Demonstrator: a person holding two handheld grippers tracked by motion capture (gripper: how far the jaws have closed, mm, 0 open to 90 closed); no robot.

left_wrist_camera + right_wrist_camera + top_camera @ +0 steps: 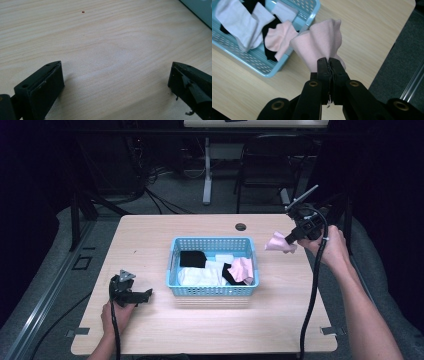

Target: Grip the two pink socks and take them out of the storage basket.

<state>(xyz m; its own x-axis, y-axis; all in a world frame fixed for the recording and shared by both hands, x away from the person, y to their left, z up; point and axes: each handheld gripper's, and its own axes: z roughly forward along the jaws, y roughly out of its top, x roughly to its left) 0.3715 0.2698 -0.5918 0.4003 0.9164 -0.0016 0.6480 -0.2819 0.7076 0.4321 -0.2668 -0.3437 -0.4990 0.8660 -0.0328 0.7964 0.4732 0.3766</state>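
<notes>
Right gripper view: our right gripper (329, 61) pinches a pink cloth (322, 42), which fans out toward 12 o'clock from the pressed-together fingers (322, 67), above the table (367, 37) beside the blue basket (309, 18). Our left gripper (116, 82) rests spread wide, holding nothing.

Legible text, labels, brands, numbers, signs: I find none to read. I checked the pale wooden table top (105, 50), the light blue perforated plastic basket (212, 291), the soft pink cloth (322, 42) and the black jaw faces; all are unmarked, and no printing shows on any of them.
</notes>
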